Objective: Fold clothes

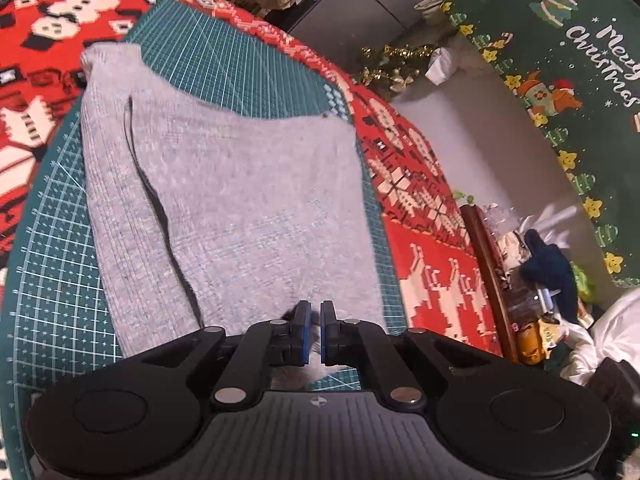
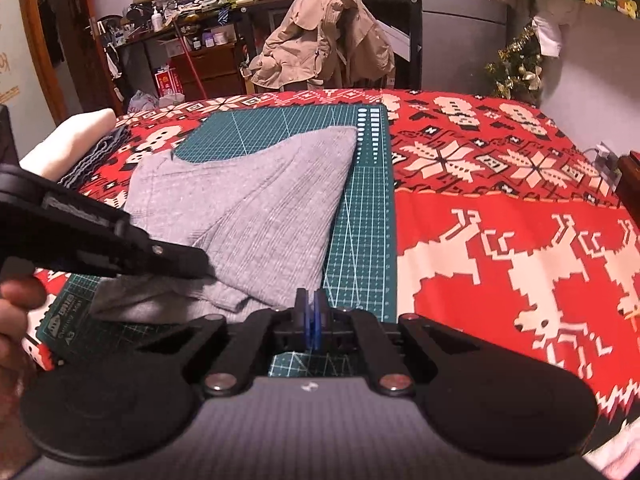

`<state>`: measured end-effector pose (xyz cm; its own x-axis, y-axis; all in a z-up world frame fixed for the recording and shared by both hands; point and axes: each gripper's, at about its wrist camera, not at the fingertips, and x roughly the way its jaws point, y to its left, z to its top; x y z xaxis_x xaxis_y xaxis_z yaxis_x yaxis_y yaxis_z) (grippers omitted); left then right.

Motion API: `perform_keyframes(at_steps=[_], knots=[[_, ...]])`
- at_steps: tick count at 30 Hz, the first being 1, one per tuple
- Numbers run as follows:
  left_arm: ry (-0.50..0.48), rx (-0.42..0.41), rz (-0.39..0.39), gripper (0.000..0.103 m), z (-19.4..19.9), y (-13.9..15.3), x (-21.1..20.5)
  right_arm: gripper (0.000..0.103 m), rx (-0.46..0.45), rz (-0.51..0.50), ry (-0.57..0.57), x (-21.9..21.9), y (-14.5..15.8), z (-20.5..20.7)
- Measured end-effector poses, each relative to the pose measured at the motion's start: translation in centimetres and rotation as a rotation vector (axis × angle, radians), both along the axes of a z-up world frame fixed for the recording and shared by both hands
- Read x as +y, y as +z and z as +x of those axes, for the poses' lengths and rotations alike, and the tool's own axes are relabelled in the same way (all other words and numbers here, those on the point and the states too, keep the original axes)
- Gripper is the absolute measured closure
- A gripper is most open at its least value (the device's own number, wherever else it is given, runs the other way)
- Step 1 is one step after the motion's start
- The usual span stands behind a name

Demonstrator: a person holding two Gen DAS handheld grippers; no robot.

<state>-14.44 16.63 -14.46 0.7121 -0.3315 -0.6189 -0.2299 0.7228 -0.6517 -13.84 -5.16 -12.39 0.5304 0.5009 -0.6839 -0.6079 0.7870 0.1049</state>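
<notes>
Garment: grey ribbed knit sweater (image 1: pixel 224 200), partly folded, lies on the dark green gridded cutting mat (image 1: pixel 52 280), filling the middle of the left wrist view; one long sleeve runs down its left side.
Surface: red Christmas-patterned cloth (image 2: pixel 500 208) covers the table under the mat.
Left gripper (image 1: pixel 315 312): jaws pinched together at bottom centre with grey knit between the blue pads, so it grips the sweater's near edge.
Right gripper (image 2: pixel 310 304): jaws closed with nothing in them, over bare mat just right of the sweater's near corner.
Step in hand, as judged: carry the pinched edge over to make the next fold.
Doing it well: lift only enough to clear the fabric, keep the edge taut, lay it square to the grid lines.
Free gripper's use: press the fold line so lower layers do not drag.
Risk: loose sleeve may slide out.
</notes>
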Motion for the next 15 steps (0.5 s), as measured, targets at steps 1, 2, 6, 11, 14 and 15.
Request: perform_keyframes(at_steps=[1, 2, 6, 11, 14, 15], knots=[[0.003, -0.009, 0.001, 0.1, -0.3, 0.5, 0.1, 0.1, -0.003, 0.0, -0.002, -0.2, 0.1, 0.1], [0.011, -0.018, -0.002, 0.1, -0.9, 1.0, 0.3, 0.095, 0.002, 0.006, -0.005, -0.4, 0.2, 0.2], [0.061, -0.022, -0.003, 0.099, -3.3, 2.4, 1.4, 0.094, 0.034, 0.036, -0.01, -0.9, 0.3, 0.7], [0.136, 0.034, 0.013, 0.099, -5.9, 2.5, 3.0, 0.094, 0.094, 0.058, -0.025, -0.8, -0.4, 1.8], [0.169, 0.079, -0.011, 0.099, -6.7, 1.7, 3.6, 0.093, 0.139, 0.099, -0.051, -1.1, -0.7, 2.4], [0.174, 0.086, -0.018, 0.099, -7.0, 1.4, 3.7, 0.093, 0.152, 0.109, -0.059, -1.2, -0.8, 2.6]])
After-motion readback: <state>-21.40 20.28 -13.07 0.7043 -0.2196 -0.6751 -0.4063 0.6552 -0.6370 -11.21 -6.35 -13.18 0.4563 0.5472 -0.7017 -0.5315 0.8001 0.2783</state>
